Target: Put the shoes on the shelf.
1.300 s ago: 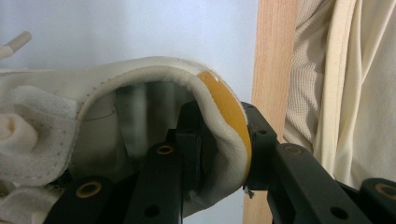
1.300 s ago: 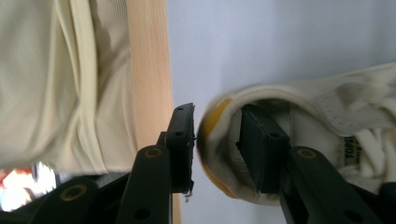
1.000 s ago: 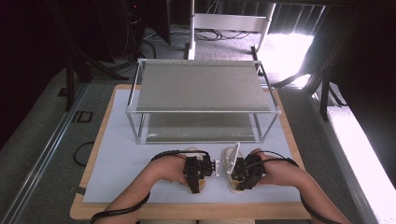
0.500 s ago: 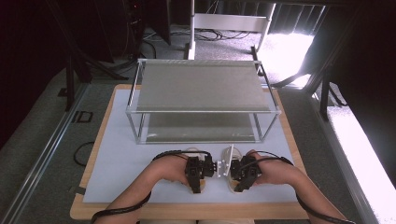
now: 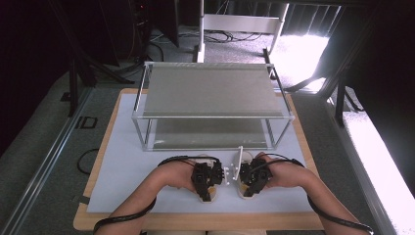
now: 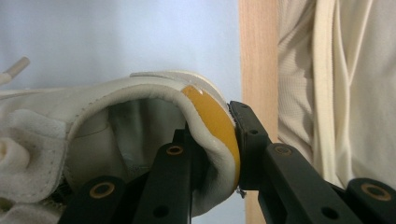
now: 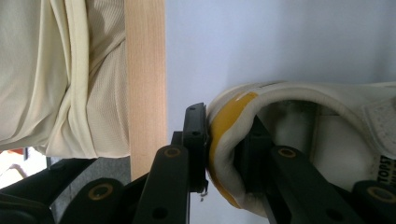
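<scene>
Two white shoes with yellow heel tabs lie side by side on the white mat near the table's front edge. My left gripper is shut on the heel of the left shoe, one jaw inside the collar and one on the yellow tab. My right gripper is shut the same way on the heel of the right shoe. A white lace end sticks up between the shoes.
A two-tier metal shelf rack stands at the back of the mat, just beyond the shoes' toes. The wooden table edge and the person's cream shirt lie close behind both heels.
Both grippers keep their hold on the heels. The hands and shoes have shifted only slightly.
</scene>
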`<state>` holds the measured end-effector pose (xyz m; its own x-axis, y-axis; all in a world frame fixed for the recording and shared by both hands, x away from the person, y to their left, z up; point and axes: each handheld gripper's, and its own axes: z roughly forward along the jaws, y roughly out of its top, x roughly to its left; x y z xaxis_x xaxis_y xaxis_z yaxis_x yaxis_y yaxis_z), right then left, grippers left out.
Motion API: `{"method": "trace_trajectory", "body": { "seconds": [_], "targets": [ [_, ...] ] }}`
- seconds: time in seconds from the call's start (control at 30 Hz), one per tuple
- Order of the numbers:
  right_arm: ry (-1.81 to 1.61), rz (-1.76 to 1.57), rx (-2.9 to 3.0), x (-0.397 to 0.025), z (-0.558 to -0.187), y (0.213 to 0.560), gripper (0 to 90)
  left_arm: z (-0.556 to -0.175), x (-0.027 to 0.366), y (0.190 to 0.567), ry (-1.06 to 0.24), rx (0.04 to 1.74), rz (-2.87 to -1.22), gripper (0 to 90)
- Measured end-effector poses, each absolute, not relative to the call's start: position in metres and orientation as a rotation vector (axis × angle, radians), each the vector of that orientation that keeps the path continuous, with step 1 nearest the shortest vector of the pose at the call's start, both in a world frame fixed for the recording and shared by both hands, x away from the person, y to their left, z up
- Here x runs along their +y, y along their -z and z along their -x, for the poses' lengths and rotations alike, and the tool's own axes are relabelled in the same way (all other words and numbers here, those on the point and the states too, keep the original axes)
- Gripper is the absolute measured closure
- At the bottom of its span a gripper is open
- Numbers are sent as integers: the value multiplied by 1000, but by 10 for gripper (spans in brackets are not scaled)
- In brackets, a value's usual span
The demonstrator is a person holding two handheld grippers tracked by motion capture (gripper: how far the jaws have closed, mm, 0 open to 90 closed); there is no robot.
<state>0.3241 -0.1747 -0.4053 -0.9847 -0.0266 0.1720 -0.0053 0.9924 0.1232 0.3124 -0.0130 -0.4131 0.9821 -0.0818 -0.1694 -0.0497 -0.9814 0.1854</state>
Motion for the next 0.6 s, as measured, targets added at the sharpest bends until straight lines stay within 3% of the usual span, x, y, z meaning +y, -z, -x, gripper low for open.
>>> {"method": "trace_trajectory", "body": {
  "seconds": [0.1, 0.6],
  "targets": [
    [237, -39, -2974, -175, -327, 398, 765, -313, -14, 411, 187, -125, -2930, 783],
    [270, 23, -2991, -179, -347, 391, 764, -335, -19, 408, 97, -193, -2910, 782]
  ]
}}
